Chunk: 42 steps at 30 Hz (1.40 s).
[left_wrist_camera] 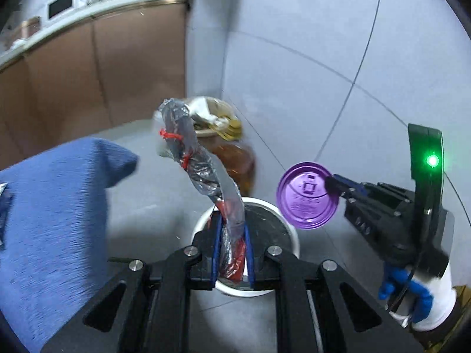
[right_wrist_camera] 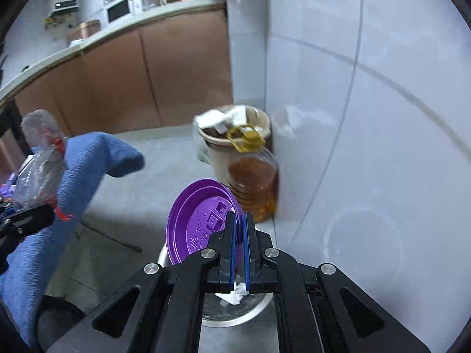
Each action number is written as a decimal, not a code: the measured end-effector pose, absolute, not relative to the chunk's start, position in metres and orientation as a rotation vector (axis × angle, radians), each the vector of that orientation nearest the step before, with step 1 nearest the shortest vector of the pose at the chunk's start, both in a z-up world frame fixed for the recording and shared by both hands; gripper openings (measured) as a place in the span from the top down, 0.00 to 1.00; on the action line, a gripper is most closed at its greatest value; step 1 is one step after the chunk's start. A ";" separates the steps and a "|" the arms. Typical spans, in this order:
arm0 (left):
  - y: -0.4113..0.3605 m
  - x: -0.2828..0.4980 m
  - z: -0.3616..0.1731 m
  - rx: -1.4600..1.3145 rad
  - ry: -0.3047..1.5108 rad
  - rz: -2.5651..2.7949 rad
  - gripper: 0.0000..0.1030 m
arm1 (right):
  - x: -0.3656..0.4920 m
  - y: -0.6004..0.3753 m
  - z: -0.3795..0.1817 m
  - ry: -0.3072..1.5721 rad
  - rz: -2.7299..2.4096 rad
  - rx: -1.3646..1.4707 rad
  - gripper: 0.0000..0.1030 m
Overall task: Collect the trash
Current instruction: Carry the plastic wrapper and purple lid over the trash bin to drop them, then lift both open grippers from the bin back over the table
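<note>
The round white trash bin sits on the floor; the amber plastic oil bottle stands behind it at 12 o'clock, against the tiled wall.

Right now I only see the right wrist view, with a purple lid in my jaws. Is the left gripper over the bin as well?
Observer: Yes. The left wrist view shows the left gripper directly above the white bin.
Operator: Is it holding anything firmly?
Observer: Both its blue pads are closed on a crumpled plastic wrapper that sticks up out of them.
Operator: How does my lid sit from that side?
Observer: The right gripper pinches the purple lid by its edge, and the lid overlaps the bin's right rim in that view.
</note>
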<state>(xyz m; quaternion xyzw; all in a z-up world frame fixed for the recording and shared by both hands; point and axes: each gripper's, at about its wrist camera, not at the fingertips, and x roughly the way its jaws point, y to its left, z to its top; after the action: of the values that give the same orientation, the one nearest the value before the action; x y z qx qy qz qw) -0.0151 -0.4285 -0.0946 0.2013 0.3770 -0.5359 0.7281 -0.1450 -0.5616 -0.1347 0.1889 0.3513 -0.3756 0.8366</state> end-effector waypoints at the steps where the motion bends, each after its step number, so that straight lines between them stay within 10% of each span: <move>1: -0.437 -0.015 -0.100 0.448 0.848 -1.190 0.86 | -0.145 -0.566 -0.141 0.752 -0.803 0.404 0.96; 8: -0.468 -0.014 -0.121 0.415 0.954 -1.263 0.79 | -0.146 -0.582 -0.172 0.798 -0.834 0.434 0.94; 12: -0.468 -0.008 -0.121 0.365 0.963 -1.261 0.49 | -0.143 -0.583 -0.179 0.814 -0.851 0.433 0.79; 23: -0.428 -0.005 -0.085 0.276 0.837 -1.199 0.48 | -0.146 -0.579 -0.166 0.756 -0.845 0.432 0.54; 31: -0.354 -0.011 -0.026 0.184 0.587 -1.072 0.48 | -0.141 -0.548 -0.118 0.615 -0.796 0.379 0.19; 42: -0.244 -0.025 0.035 0.121 0.403 -0.923 0.48 | -0.130 -0.478 -0.018 0.397 -0.591 0.291 0.03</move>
<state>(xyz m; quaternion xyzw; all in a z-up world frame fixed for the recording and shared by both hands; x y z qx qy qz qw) -0.0255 -0.2444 0.0348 0.0578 0.1931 -0.4418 0.8742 -0.1299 -0.4778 -0.0185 0.1422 0.1934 -0.2884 0.9269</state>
